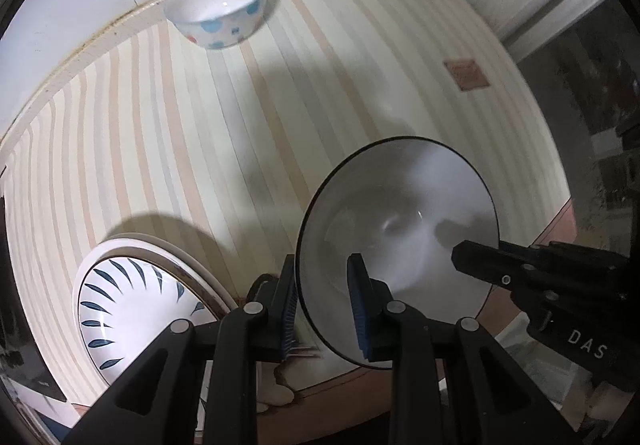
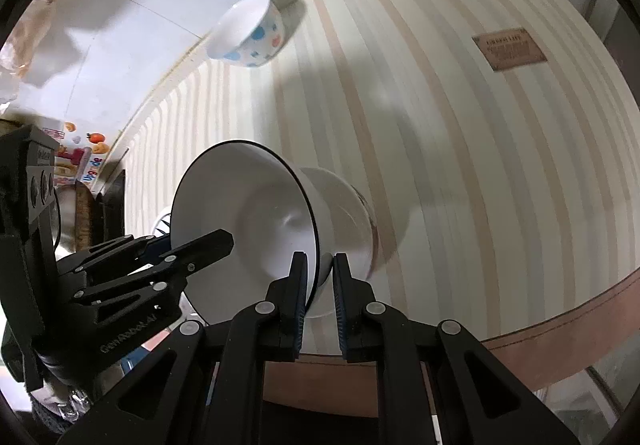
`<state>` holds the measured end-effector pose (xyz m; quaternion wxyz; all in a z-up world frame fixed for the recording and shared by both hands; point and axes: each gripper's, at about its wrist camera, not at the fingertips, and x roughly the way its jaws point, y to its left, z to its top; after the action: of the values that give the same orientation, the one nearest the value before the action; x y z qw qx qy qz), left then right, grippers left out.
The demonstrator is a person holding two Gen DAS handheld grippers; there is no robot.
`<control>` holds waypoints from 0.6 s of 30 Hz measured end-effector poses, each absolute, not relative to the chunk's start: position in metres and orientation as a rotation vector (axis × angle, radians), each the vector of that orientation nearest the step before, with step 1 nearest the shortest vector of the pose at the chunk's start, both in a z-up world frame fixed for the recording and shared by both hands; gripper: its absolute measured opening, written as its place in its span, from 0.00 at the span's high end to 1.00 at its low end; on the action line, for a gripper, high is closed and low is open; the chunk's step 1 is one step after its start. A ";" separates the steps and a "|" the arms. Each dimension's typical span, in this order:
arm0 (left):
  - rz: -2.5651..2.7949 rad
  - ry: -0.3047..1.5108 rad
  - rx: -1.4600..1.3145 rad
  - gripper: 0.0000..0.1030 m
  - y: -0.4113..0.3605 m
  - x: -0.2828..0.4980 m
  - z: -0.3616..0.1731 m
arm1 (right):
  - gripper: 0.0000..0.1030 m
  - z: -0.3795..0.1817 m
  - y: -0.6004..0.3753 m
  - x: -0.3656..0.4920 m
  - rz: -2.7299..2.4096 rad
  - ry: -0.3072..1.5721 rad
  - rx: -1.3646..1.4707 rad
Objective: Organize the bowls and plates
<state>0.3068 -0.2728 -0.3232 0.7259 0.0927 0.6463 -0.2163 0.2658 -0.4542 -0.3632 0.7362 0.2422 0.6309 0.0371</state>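
Note:
A white bowl with a black rim (image 1: 400, 221) is held above the striped table between both grippers. My left gripper (image 1: 322, 301) straddles its near-left rim, one finger outside and one inside, closed on the wall. My right gripper (image 2: 320, 293) is shut on the bowl's (image 2: 256, 221) rim on the other side; it shows in the left wrist view (image 1: 520, 269) at the right. A dotted white bowl (image 1: 220, 7) stands at the table's far edge; it also shows in the right wrist view (image 2: 250, 33). A stack of plates, the top one with blue leaf marks (image 1: 132, 309), lies at the near left.
The striped tablecloth (image 1: 200, 125) covers the table, with a brown label (image 1: 466, 73) at the far right. A wall runs behind the table. Packages and a metal pot (image 2: 68, 213) sit at the left in the right wrist view.

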 end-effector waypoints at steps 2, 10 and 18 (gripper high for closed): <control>-0.472 1.433 0.227 0.79 -0.276 0.307 -0.328 | 0.86 -0.368 -0.454 0.265 0.076 1.397 0.531; -0.451 1.445 0.283 0.79 -0.282 0.312 -0.336 | 0.86 -0.381 -0.454 0.267 0.064 1.437 0.526; -0.435 1.447 0.317 0.79 -0.287 0.312 -0.341 | 0.85 -0.387 -0.455 0.272 0.048 1.464 0.496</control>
<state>0.3124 -0.2872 -0.3414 0.7166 0.1431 0.6537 -0.1966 0.2722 -0.4549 -0.3865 0.7156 0.2242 0.6612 0.0218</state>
